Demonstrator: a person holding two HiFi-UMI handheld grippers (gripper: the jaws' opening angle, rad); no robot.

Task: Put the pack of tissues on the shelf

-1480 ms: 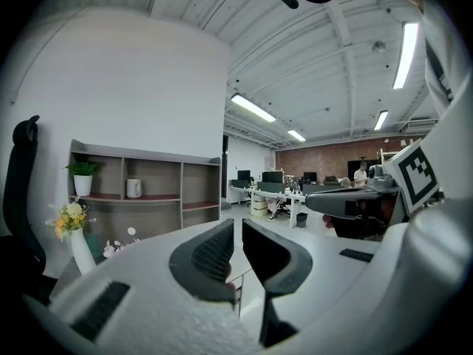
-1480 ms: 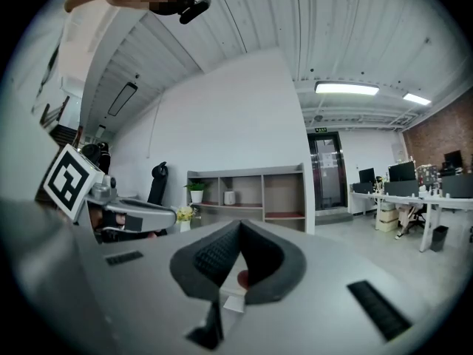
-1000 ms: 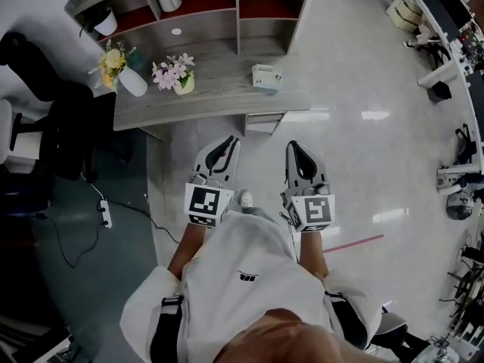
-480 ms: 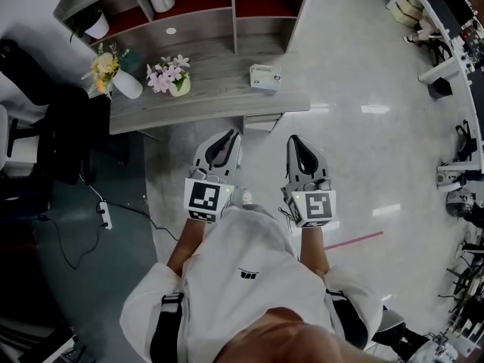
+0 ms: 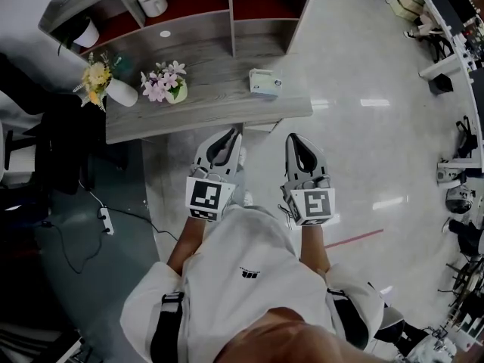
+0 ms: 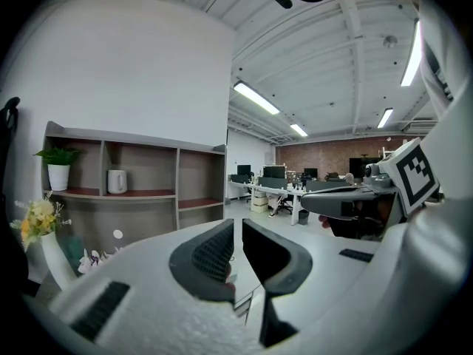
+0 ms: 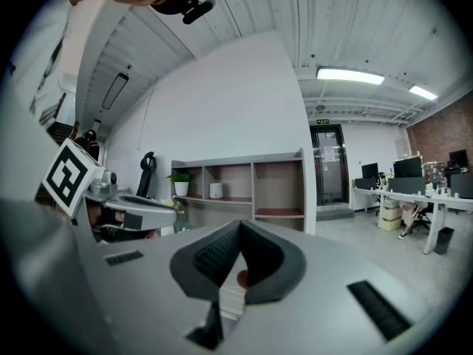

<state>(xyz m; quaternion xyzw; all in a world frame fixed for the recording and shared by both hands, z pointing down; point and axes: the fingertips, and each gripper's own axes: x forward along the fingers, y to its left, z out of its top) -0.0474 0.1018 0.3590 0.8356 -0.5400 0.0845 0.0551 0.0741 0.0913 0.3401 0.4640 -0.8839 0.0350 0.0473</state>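
The pack of tissues [image 5: 265, 82] is a small pale box lying near the right end of the grey desk [image 5: 212, 108]. Behind the desk stands the wooden shelf [image 5: 231, 17] with red-lined compartments, also seen in the left gripper view [image 6: 148, 172] and the right gripper view [image 7: 251, 187]. My left gripper [image 5: 229, 136] [image 6: 237, 228] and right gripper [image 5: 293, 139] [image 7: 238, 228] are side by side just short of the desk's front edge, pointing at it. Both are shut with nothing in them. The pack lies ahead, between their two lines, a little nearer the right one.
Two vases of flowers [image 5: 106, 82] [image 5: 168, 82] stand on the desk's left half. The shelf holds a white jug [image 5: 152, 1] and a potted plant [image 5: 85, 32]. A black chair [image 5: 53, 138] and a power strip [image 5: 104, 219] are at left. Office desks [image 5: 454, 21] stand far right.
Both grippers have moved forward together, closer to the desk's front edge. The desk and shelf have shifted slightly left in the head view. The jaws look unchanged.
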